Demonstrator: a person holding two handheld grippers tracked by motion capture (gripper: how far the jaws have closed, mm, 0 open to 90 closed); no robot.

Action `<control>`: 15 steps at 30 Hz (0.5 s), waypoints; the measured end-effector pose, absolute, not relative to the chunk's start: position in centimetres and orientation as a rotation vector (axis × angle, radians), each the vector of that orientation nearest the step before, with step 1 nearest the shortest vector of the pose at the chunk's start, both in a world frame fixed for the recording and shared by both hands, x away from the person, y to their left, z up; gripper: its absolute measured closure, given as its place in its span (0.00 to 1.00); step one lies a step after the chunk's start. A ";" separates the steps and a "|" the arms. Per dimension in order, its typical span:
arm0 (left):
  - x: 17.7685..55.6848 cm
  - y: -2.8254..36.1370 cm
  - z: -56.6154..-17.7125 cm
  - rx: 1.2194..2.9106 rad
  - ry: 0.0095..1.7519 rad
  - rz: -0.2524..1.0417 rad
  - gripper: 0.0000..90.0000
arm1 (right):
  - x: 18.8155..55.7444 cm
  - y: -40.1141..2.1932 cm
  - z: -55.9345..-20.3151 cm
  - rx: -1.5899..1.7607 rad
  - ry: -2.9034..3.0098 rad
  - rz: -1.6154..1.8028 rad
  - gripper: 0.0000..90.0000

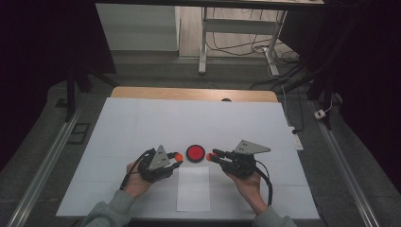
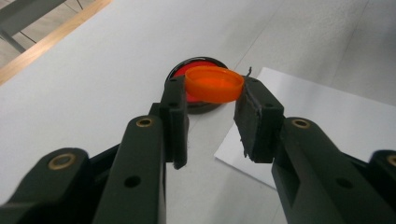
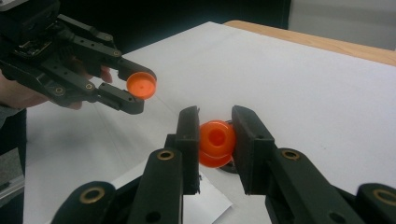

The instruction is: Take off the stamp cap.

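Observation:
My left gripper is shut on a shallow orange cap, held by its rim just left of a red disc with a black rim that lies on the white table cover. My right gripper comes in from the right of the disc, shut on a thicker round orange piece with a hole in its centre. In the right gripper view the left gripper hangs at the upper left with its cap facing me. Both orange parts hover just above the table, apart from each other.
A white sheet of paper lies in front of the disc, between my hands. The wooden table edge shows at the back. Beyond it, desk legs and cables are on the floor.

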State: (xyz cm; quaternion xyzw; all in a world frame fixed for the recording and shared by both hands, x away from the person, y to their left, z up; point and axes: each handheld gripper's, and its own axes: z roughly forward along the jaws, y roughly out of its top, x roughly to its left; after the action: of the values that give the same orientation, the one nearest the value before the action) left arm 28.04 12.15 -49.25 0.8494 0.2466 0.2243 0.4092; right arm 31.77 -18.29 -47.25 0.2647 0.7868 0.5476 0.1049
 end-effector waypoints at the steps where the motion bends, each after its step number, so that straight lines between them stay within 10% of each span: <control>1: 28.0 12.4 -49.3 2.139 0.625 0.563 0.72 | 31.8 -18.3 -47.2 0.780 2.318 1.614 0.80; 15: 26.2 16.7 -49.7 2.121 0.717 0.566 0.72 | 31.8 -18.5 -47.1 0.779 2.305 1.617 0.80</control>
State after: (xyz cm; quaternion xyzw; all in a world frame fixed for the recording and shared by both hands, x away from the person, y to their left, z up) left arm 26.15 16.71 -49.73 0.8400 0.2839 0.2242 0.4044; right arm 31.79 -18.48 -47.12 0.2650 0.7842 0.5502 0.1097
